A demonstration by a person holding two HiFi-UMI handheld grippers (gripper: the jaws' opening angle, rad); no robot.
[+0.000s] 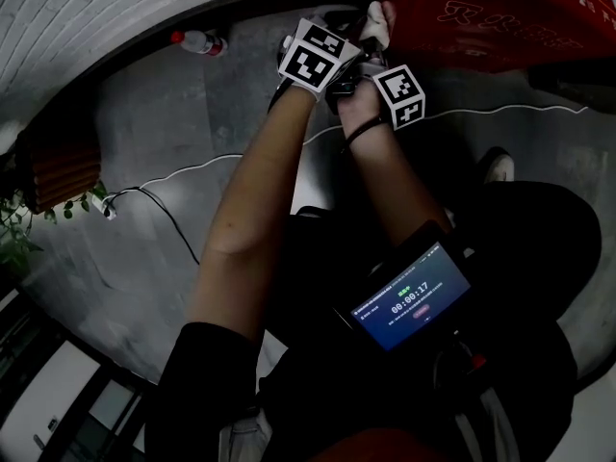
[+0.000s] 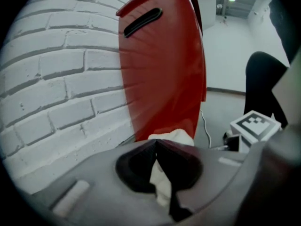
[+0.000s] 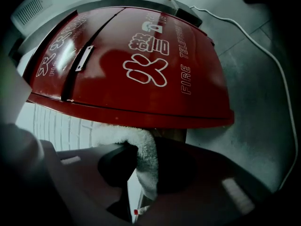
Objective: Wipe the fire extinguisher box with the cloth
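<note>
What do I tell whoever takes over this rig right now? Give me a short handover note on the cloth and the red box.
Left tool: shut on the white cloth.
Right tool: shut on the cloth too; it hangs between the jaws.
Both tools sit side by side right at the red fire extinguisher box, which stands by the white brick wall. The cloth is at the box's edge; whether it touches cannot be told.
Done: cloth gripped and at the box.
Left: wipe the box's faces. No wiped patch can be made out.

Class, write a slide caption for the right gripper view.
Right gripper shut on a white cloth at the edge of the red fire extinguisher box.
</note>
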